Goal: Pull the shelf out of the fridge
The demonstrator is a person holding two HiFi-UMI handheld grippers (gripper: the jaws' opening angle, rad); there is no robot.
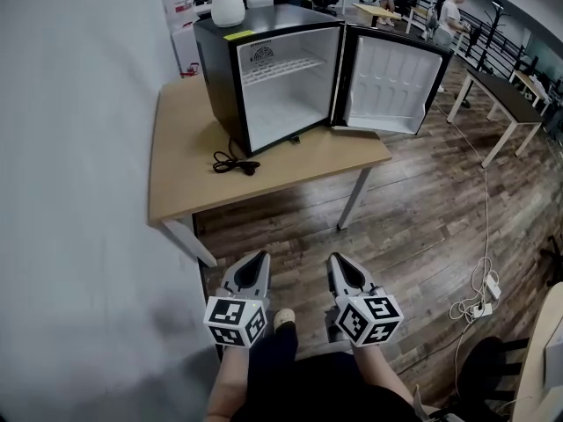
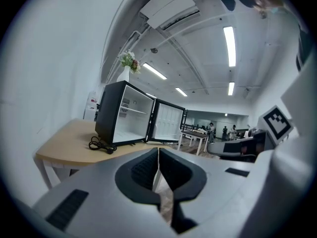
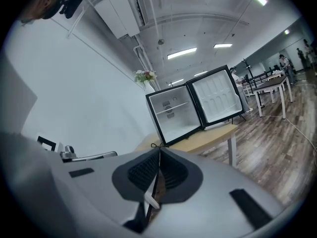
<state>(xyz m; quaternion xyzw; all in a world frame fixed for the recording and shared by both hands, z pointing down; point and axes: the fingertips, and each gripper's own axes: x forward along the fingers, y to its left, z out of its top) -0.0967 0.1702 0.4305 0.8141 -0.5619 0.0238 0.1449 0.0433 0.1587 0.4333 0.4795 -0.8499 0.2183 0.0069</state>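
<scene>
Fridge status: small black mini fridge with white interior (image 1: 286, 95) sits on light wooden table (image 1: 180, 174) beside white wall (image 1: 70, 192), its door (image 1: 387, 82) swung wide open. White wire shelf (image 1: 283, 67) is seated in the upper part of the cavity, inside the fridge. Left gripper (image 1: 260, 256) and right gripper (image 1: 335, 258) are side by side over dark plank floor (image 1: 413, 227), well apart from table and fridge. Only the head view gives that layout, plus the coiled black power cord (image 1: 236, 163) on the tabletop just in front of the fridge and the white cable with power strip (image 1: 479, 306) on the floor. Jaw state reads from the gripper views: both claws are pressed together, ribbed pads touching, nothing between. Those views also show flowers (image 2: 130, 61) in the white vase (image 1: 227, 3) on top of the fridge; the head view cuts the vase off at the neck
</scene>
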